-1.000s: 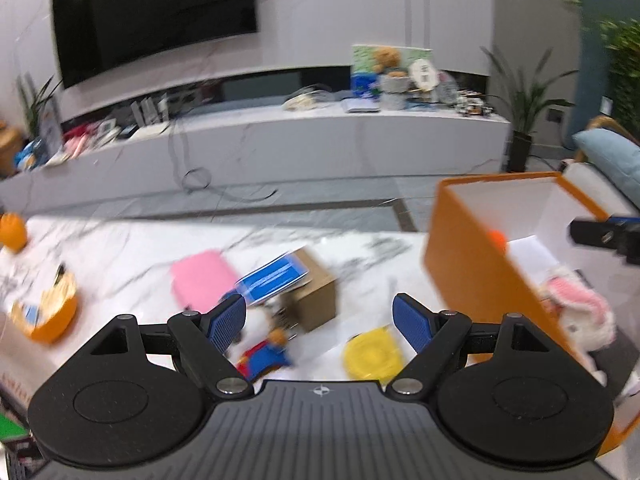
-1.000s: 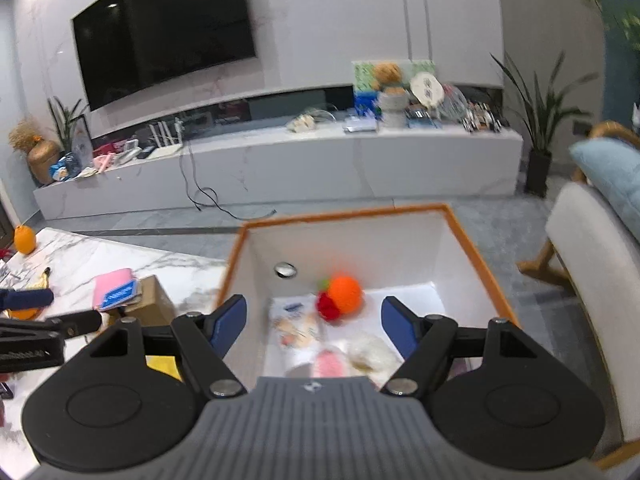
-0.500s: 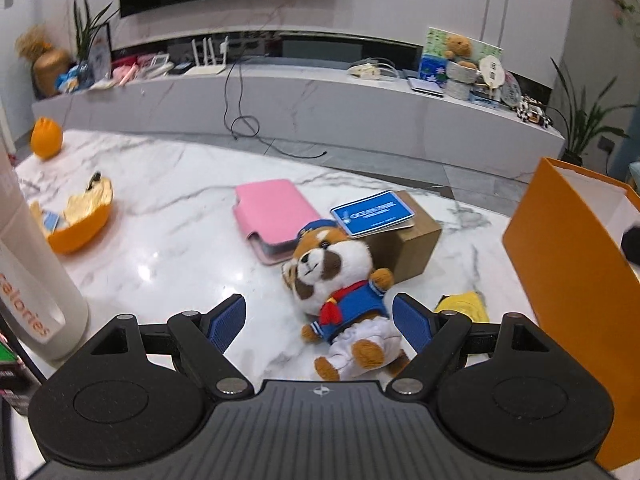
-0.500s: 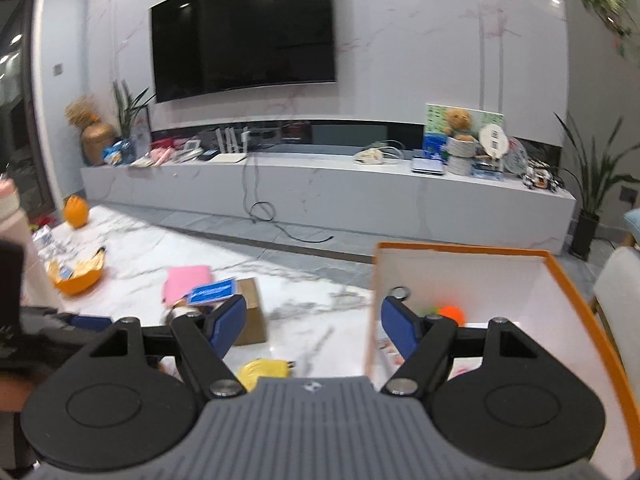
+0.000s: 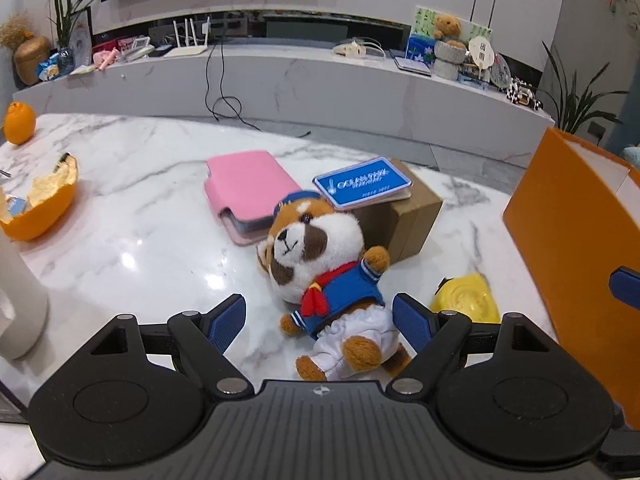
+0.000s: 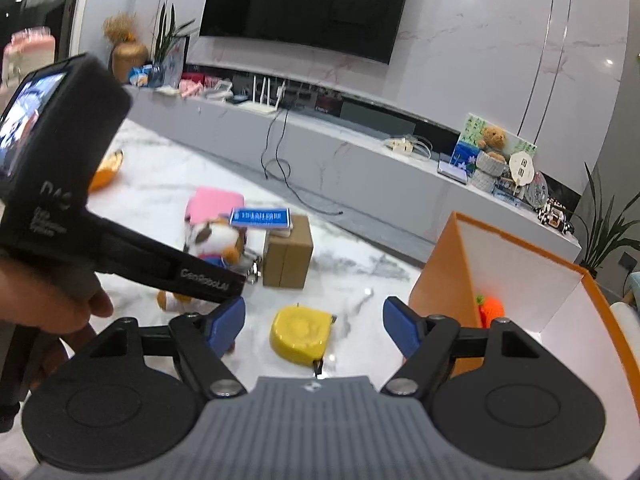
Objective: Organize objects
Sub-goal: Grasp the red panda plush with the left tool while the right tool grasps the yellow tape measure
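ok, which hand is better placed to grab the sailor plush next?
Left. Its tool stands open astride the brown-and-white sailor plush; the opening right tool faces the yellow tape measure.

Plush raccoon toy in blue sailor suit [image 5: 320,276] is lying face-up on white marble surface [image 5: 132,248], w/ round yellow tape measure [image 6: 298,334] lying nearby.

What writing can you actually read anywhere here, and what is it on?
"GeoRoboLAI", roughly: arm of the left gripper, seen from the right wrist.
"DAS": its camera housing; smaller lines beneath too blurred.
Blue card on the cardboard box: white lettering, unreadable.
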Tool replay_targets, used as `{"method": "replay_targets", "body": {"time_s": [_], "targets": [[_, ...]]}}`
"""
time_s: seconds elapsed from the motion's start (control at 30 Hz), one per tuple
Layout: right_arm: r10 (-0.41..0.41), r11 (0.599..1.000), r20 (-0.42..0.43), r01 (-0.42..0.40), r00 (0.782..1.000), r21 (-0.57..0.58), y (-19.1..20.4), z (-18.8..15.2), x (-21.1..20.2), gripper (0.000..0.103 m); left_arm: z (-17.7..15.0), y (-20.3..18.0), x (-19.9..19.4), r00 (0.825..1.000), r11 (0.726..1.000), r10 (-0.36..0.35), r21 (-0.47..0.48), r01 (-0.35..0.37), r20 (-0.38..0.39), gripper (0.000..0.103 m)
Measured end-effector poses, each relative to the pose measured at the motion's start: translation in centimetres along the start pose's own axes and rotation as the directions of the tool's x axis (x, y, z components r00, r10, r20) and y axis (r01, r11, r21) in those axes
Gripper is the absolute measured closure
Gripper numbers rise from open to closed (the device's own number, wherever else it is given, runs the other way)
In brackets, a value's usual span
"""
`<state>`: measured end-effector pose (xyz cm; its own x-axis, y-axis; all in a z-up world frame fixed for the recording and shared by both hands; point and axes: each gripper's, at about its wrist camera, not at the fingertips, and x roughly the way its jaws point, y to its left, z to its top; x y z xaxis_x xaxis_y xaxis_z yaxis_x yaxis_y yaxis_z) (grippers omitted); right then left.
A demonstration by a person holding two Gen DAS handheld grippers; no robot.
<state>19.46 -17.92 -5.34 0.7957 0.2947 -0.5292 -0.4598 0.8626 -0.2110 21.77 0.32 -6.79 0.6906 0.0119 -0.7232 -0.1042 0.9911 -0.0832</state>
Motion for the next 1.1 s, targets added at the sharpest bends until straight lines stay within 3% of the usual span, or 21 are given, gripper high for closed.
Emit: {"method": "replay_targets", "body": {"time_s": [0.1, 0.17, 0.33, 0.73, 0.83, 1.1], "targets": [[-0.001, 1.000, -0.020, 0.001, 1.000, 0.000, 0.1, -0.4, 1.0, 0.026, -0.3, 0.9, 0.4, 0.999, 0.998, -0.047, -0.036, 0.047, 0.003, 0.014], [-0.001, 1.000, -0.031, 0.001, 1.000, 0.004, 0.3, -0.7, 1.7, 0.026, -0.4, 1.3, 0.4, 0.997, 0.996, -0.079, -0.047, 0.079, 0.008, 0.027], [0.016, 1.000, -0.068, -0.014, 0.998, 0.025, 0.9, -1.2, 3.4, 0.026, -0.6, 2.3, 0.1, 0.995, 0.994, -0.102, -0.048, 0.102, 0.014, 0.044], [0.035, 0.993, -0.128, -0.019, 0.991, 0.118, 0.8, -2.0, 6.9, 0.026, -1.5, 4.2, -0.8, 0.993, 0.990, -0.116, -0.075, 0.117, 0.007, 0.046], [0.032, 0.990, -0.135, -0.013, 0.990, 0.138, 0.7, -2.0, 7.8, 0.026, -1.9, 4.6, -1.4, 0.993, 0.990, -0.121, -0.076, 0.122, 0.011, 0.054], [0.033, 0.984, -0.139, -0.008, 0.990, 0.178, 0.4, -2.3, 9.3, 0.032, -2.3, 4.9, -1.9, 0.994, 0.992, -0.113, -0.064, 0.113, 0.000, 0.055]]}}
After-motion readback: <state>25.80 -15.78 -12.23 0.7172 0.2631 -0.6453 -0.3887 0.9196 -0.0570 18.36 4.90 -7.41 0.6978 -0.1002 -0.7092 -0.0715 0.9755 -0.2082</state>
